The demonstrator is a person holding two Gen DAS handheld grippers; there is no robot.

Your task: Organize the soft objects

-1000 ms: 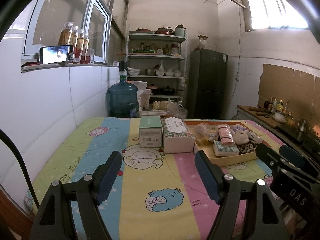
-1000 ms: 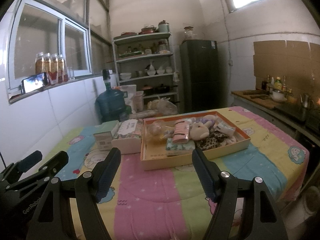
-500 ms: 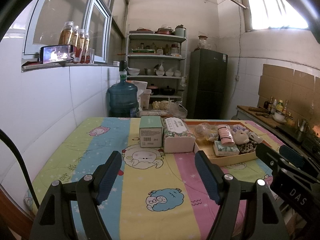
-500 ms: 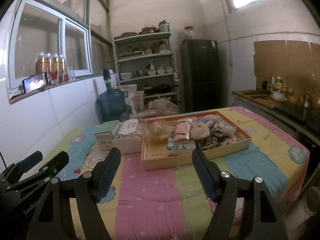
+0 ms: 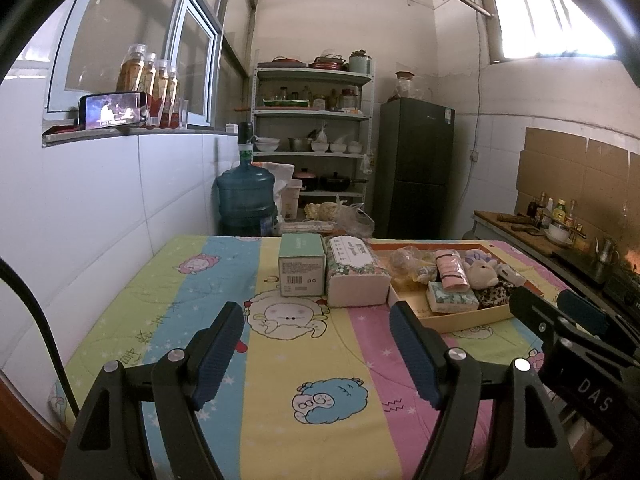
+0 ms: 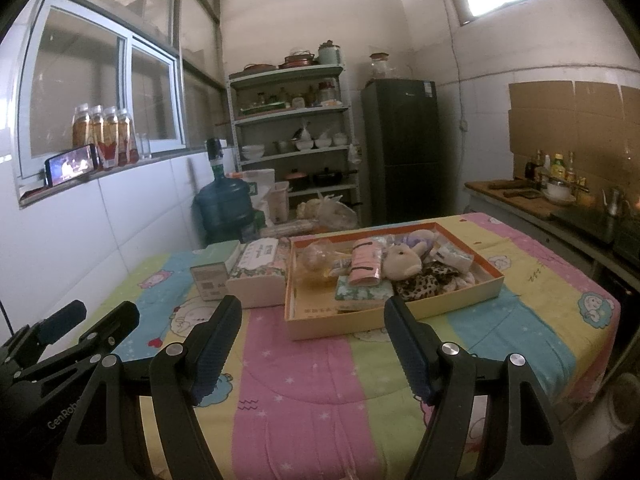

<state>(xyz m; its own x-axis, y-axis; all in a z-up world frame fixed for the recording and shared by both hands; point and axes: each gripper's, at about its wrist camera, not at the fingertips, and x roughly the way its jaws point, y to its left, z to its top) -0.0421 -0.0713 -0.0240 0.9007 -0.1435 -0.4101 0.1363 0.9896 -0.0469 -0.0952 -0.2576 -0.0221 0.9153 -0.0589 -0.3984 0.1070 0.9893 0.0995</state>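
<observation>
Plush toy (image 6: 404, 262), pink roll (image 6: 365, 267) and floral pack (image 6: 362, 291) heaped in shallow tray (image 6: 396, 314).

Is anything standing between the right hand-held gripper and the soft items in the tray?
Nothing visible does. The right hand-held gripper is open above bare tablecloth, and only the tray's low near wall lies ahead of the soft items. The boxes sit left of the tray, off that path.
</observation>
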